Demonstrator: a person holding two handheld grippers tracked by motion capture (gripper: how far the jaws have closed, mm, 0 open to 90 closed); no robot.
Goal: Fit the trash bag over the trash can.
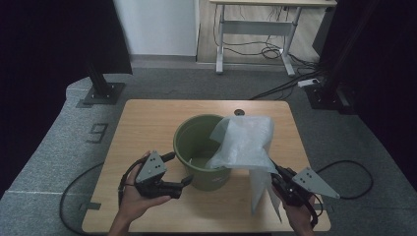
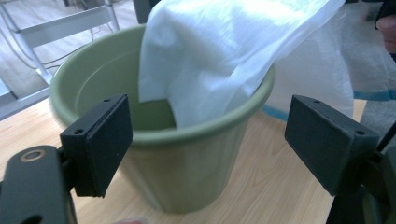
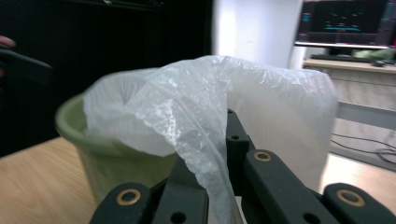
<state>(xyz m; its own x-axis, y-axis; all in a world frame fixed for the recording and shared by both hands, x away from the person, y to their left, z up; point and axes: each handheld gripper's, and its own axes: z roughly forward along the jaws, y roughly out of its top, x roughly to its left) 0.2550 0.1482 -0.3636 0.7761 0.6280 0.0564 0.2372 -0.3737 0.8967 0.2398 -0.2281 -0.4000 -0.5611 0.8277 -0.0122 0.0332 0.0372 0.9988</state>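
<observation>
Two grippers: held over the near half of the tabletop (image 1: 147, 118), one in each hand, with a green bucket (image 1: 196, 147) between them.
Plastic bag: a thin, translucent plastic bag (image 1: 243, 142) is draped over the bucket's right rim, one flap hanging inside the bucket, the rest spread to the right and falling toward the tabletop.
Right gripper: the right gripper (image 1: 281, 179) is seen at the near right; its fingers (image 3: 243, 144) are clenched on a gathered fold of the bag, which is pinched between them and rises from them toward the bucket.
Left gripper: the left gripper (image 1: 179, 169) is held just left of the bucket's near side; its fingers (image 2: 100, 140) are released and stand wide apart.
Bucket against left fingers: the bucket wall is seen between and beyond the two pads, apart from both; nothing is gripped.
Bag against left fingers: the hanging flap lies beyond them, inside the bucket, untouched.
Bucket place: upright, near the middle of the tabletop.
</observation>
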